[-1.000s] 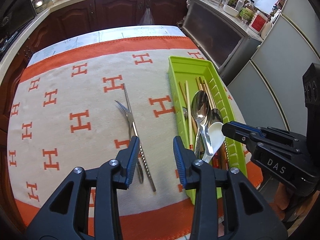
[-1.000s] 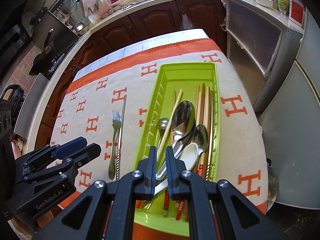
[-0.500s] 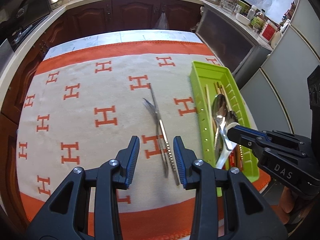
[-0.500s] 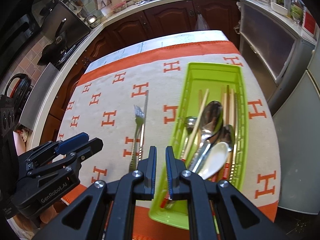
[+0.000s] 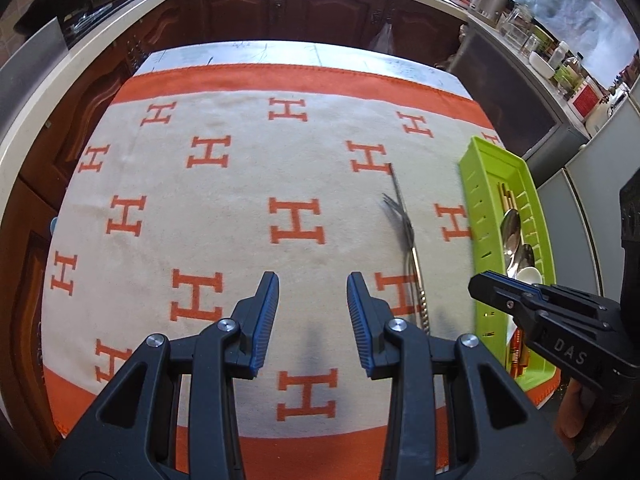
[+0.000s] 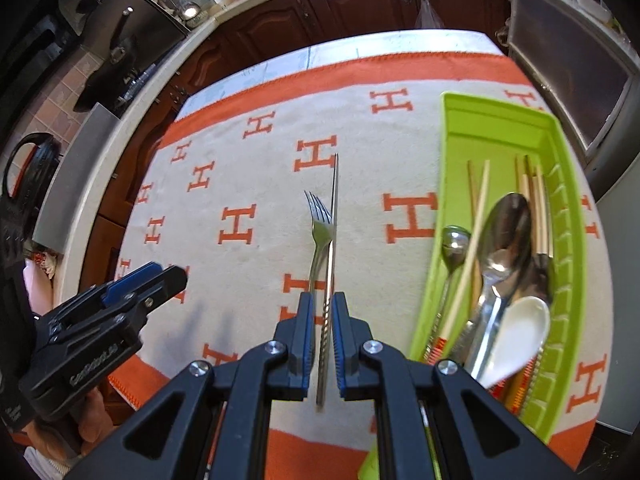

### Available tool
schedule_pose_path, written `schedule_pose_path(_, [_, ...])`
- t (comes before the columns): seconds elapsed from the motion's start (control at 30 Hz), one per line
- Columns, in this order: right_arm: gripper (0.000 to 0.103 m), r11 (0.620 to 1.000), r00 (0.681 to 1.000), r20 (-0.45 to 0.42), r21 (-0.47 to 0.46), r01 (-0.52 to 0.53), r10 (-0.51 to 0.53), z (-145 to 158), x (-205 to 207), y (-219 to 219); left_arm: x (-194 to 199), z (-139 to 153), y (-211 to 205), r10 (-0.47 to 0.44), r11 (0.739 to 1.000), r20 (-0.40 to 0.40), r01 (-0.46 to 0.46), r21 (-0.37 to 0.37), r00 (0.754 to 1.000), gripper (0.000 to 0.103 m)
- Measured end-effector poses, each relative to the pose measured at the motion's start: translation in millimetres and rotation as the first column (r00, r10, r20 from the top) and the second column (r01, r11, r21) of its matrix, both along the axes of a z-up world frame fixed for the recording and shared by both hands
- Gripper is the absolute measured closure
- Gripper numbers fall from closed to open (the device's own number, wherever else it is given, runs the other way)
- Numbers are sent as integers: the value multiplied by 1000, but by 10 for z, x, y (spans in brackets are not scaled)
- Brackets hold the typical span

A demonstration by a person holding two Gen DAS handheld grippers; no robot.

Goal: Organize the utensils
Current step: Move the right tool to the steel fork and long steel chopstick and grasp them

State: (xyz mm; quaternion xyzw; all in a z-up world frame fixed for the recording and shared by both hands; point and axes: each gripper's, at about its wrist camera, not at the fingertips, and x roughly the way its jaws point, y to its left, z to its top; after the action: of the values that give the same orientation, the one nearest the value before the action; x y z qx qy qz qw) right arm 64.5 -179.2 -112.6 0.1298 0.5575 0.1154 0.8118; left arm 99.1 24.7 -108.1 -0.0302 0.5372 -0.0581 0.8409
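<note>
Our right gripper (image 6: 321, 320) has its jaws nearly closed around the metal chopstick (image 6: 331, 248) beside the fork (image 6: 320, 232); our left gripper (image 5: 313, 304) hovers, jaws released.

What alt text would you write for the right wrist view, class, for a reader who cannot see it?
The right claw straddles a metal chopstick lying beside a fork on an orange-and-cream cloth, its fingers close on either side. A green tray of spoons and chopsticks sits to the right; the left claw hovers at left.
</note>
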Motion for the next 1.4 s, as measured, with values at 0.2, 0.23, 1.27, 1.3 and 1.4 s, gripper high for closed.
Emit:
schedule_pose_path(0.2, [94,1000,998,-62,-30,-3,1,-255,181,116,57,-139,58,2,1000,-23,-2,-6,1000,71])
schedule_pose_path(0.23, [94,999,997,-71,-37,-8,5,-297,205,145,66,-154,62,3,1000,-25,-3,-8,1000,71])
schedule_pose_path(1.27, [98,986,998,55,-161,32,-23,-355,288,199,336,-512,-111,-40,992,-107,27,-125,993,71])
schedule_pose_path(1.3, [98,988,998,63,-147,38,-29,-321,263,164,355,-525,-141,-44,991,-107,30,-133,993,71])
schedule_pose_path(1.4, [98,992,996,81,-118,48,-39,-237,210,85,435,-586,-241,-58,986,-108,39,-162,992,71])
